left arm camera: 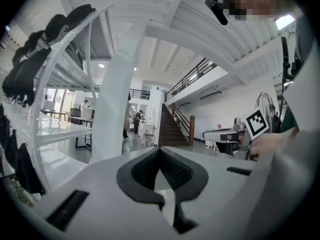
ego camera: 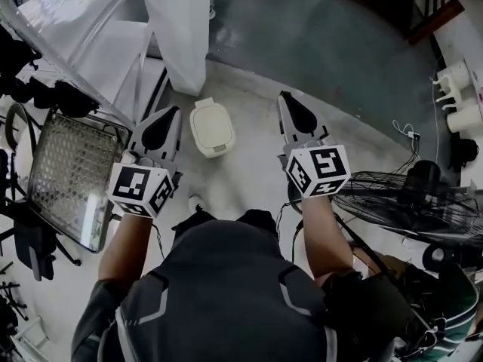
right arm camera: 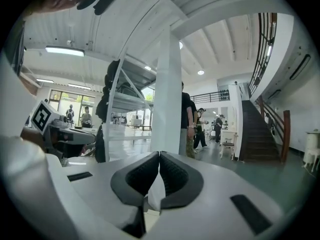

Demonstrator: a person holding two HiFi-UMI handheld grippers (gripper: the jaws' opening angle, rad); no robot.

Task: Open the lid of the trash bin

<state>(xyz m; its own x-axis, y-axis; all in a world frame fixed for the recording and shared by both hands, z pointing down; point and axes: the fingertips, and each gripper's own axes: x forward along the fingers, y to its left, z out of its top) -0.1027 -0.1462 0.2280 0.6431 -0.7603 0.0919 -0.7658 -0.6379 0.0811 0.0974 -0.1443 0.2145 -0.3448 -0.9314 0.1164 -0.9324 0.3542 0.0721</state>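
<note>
- Head view: both forearms (ego camera: pixel 124 243) stretched forward and down over the floor (ego camera: pixel 256 176), roughly level with each other, a tool in each hand.
- On the left, the left gripper (ego camera: pixel 169 115), nose aimed ahead and leaning slightly inward; on the right, the right gripper (ego camera: pixel 285 96), likewise leaning inward.
- Each narrowed to a point, apparently closed, though small from up here.
- Between the two noses and just past them, the bin (ego camera: pixel 212 129), standing on the floor and touching neither tool; lid (ego camera: pixel 207 118) seemingly down.
- Right behind the bin, a white pillar (ego camera: pixel 177 29); far left, a mesh panel (ego camera: pixel 68 172); far right, a fan (ego camera: pixel 407 202) lying flat.
- Left gripper view: jaws pressed together, pads meeting along the middle line, nothing caught between.
- Aimed level into the hall: pillar ahead and to the left, stairs (left arm camera: pixel 172 129) beyond, the right gripper's marker cube (left arm camera: pixel 256 123) at the right edge.
- Right gripper view: jaws together as well, tips touching, empty.
- Pillar straight ahead, stairs to the right, the left gripper's marker cube at the left edge.
</note>
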